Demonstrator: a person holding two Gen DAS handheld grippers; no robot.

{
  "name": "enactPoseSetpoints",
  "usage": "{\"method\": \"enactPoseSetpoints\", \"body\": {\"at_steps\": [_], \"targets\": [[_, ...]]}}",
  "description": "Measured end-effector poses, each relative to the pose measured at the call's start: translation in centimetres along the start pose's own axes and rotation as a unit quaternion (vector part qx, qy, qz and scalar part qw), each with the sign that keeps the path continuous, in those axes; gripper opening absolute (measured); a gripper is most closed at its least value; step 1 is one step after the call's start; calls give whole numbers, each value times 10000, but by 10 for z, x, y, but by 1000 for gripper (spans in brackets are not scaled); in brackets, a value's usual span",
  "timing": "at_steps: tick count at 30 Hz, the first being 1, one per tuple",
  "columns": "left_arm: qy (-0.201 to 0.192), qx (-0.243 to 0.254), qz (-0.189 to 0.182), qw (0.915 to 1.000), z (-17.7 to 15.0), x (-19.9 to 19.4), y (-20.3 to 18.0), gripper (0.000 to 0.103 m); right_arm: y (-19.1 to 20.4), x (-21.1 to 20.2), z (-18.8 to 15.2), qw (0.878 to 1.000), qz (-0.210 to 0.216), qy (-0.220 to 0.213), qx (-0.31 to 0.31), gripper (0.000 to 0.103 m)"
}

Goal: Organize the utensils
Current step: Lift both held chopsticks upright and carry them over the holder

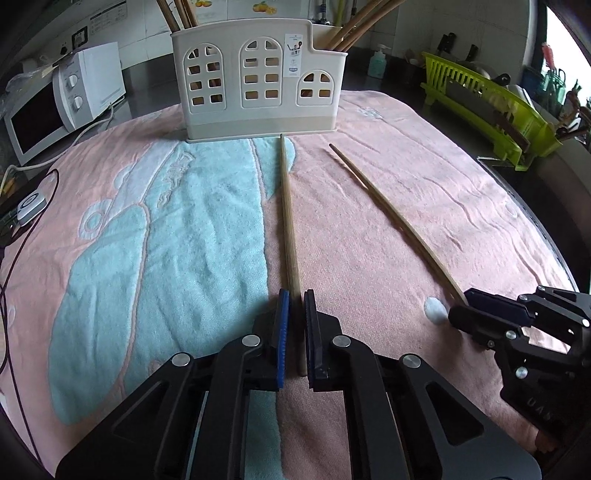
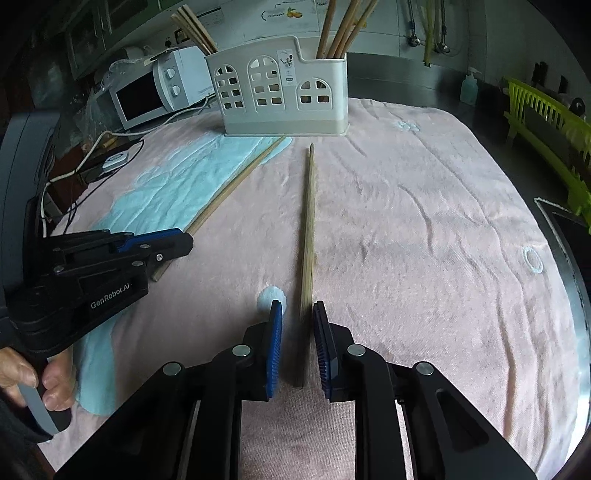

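Left wrist view | left gripper (image 1: 296, 325) bracketing thin wooden chopstick (image 1: 287, 206), jaws narrowly parted, nothing clamped | right gripper (image 2: 298, 339) likewise straddling second wooden chopstick (image 2: 308, 221) | risk: sticks rolling aside on soft pink towel (image 1: 388, 221) while closing.

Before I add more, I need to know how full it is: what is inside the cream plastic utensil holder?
Wooden chopsticks stand inside the cream plastic utensil holder, at both ends. Its walls hide their lower parts.

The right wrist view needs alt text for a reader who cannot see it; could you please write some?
The right gripper, open, straddles the near end of a wooden chopstick lying on a pink towel. The left gripper is at a second chopstick; a white utensil holder stands behind.
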State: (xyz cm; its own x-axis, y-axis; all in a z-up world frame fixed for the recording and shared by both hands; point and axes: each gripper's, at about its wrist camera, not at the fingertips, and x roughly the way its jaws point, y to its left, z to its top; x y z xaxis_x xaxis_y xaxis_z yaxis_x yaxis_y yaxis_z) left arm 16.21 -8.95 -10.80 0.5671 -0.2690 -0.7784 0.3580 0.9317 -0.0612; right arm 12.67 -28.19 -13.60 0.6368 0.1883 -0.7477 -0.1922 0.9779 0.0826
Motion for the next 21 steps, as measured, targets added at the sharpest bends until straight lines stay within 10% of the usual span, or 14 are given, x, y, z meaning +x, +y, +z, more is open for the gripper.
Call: {"method": "enactPoseSetpoints", "body": {"at_steps": [21], "targets": [[-1142, -246, -132, 9931, 30, -70, 26, 5, 6, -73, 45, 9927, -111, -1144, -359, 7]]}}
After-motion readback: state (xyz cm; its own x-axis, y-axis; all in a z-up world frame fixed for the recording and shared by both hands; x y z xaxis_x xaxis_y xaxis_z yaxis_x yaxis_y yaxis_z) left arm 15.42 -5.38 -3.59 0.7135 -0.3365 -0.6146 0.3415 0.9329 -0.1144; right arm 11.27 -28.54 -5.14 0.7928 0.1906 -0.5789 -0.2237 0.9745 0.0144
